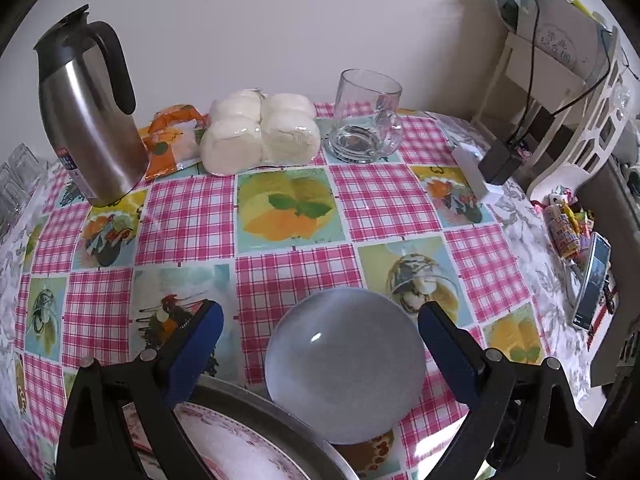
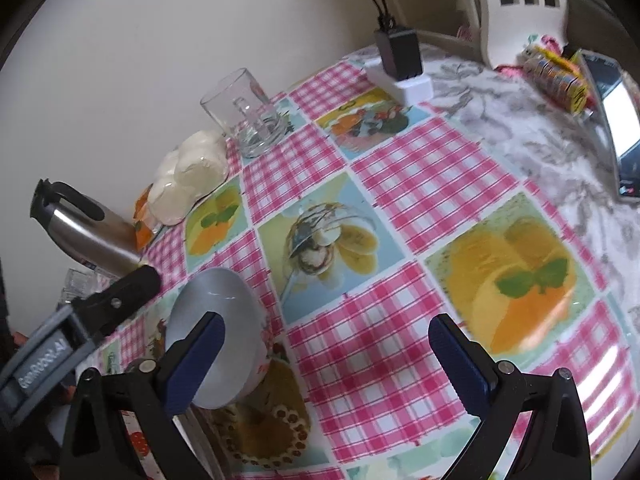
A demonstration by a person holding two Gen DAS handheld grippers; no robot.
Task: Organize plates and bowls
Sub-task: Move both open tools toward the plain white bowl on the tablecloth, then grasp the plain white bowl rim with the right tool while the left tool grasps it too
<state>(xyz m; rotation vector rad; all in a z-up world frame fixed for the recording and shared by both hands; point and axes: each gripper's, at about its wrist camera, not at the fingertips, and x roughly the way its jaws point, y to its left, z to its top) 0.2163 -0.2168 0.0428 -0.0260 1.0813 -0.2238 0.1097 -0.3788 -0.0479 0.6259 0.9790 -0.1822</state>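
Note:
A pale grey bowl point(image 1: 344, 364) stands on the checked tablecloth point(image 1: 384, 200), right between the blue pads of my open left gripper point(image 1: 322, 320); I cannot tell if the pads touch its rim. Below it, at the bottom edge, lies a white plate with a pink flower border point(image 1: 240, 452) inside a metal rim point(image 1: 280, 412). In the right wrist view the same bowl point(image 2: 216, 320) sits at the left, partly behind my left fingertip. My right gripper point(image 2: 328, 344) hangs open over bare tablecloth with nothing in it. The left gripper's finger point(image 2: 128, 292) reaches in from the left.
Along the wall stand a steel thermos jug point(image 1: 88, 120), an orange packet point(image 1: 172, 136), a pack of white buns point(image 1: 260, 132) and a glass mug point(image 1: 364, 120). To the right are a power strip with a black adapter point(image 1: 484, 172), sweets point(image 1: 564, 228), a phone point(image 1: 592, 280) and a white chair point(image 1: 580, 120).

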